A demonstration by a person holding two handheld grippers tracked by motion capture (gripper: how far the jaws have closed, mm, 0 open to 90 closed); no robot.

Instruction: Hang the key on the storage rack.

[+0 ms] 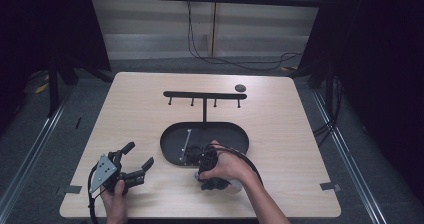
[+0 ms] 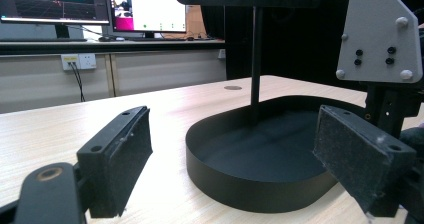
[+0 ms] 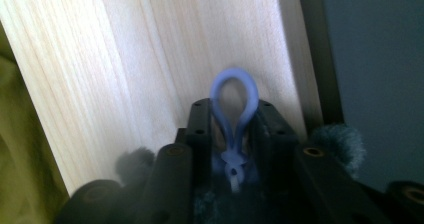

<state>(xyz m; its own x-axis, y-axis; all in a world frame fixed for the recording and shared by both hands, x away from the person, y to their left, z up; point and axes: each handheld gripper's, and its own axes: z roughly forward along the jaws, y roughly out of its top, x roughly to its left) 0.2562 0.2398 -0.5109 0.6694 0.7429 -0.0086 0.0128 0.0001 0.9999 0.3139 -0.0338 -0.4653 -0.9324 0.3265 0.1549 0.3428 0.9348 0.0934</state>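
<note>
Light wood-grain table, square top with rounded corners. On it: a black oval tray near the middle, with a thin post rising from its far edge to a T-bar rack with four short pegs. A small dark disc lies on the far side, right of the rack and apart from it. Tape tabs at the near left and near right corners.

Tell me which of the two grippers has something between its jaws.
The right gripper: its jaws close on a blue plastic loop. The left gripper stands open, wide apart, holding nothing.
</note>
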